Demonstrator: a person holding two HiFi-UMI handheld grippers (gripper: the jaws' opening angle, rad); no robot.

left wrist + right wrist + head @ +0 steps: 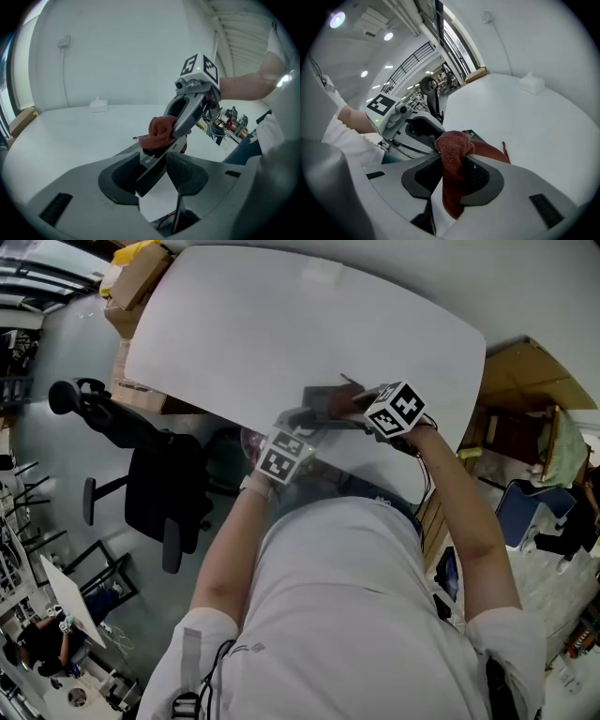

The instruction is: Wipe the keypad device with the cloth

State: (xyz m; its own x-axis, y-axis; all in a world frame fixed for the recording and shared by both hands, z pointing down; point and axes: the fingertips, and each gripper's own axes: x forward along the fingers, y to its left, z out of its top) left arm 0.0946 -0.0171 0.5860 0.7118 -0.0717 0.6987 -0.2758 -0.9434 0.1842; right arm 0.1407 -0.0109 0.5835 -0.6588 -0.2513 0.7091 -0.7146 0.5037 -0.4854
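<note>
Keypad device: a dark flat slab, held tilted and lifted off the white table over its near edge, between the two grippers. My left gripper has its jaws clamped on the slab's near end, standing wide with the slab slanting across the gap. I can see bare tabletop under it. The red cloth is bunched against the device's far upper part. My right gripper has its jaws closed on the cloth, with a fold poking up past the tips and a tail hanging down between them. A loose flap lies on the right jaw's top. In the left gripper view the right gripper comes in from the right and above, with the cloth wad touching the device's top face. In the head view both marker cubes sit close together, left nearer and right farther. A small white box sits on the far side of the table, well apart from the device. A black office chair stands left of the table, and cardboard boxes are at its far left corner. I can't read the keys from any view.
</note>
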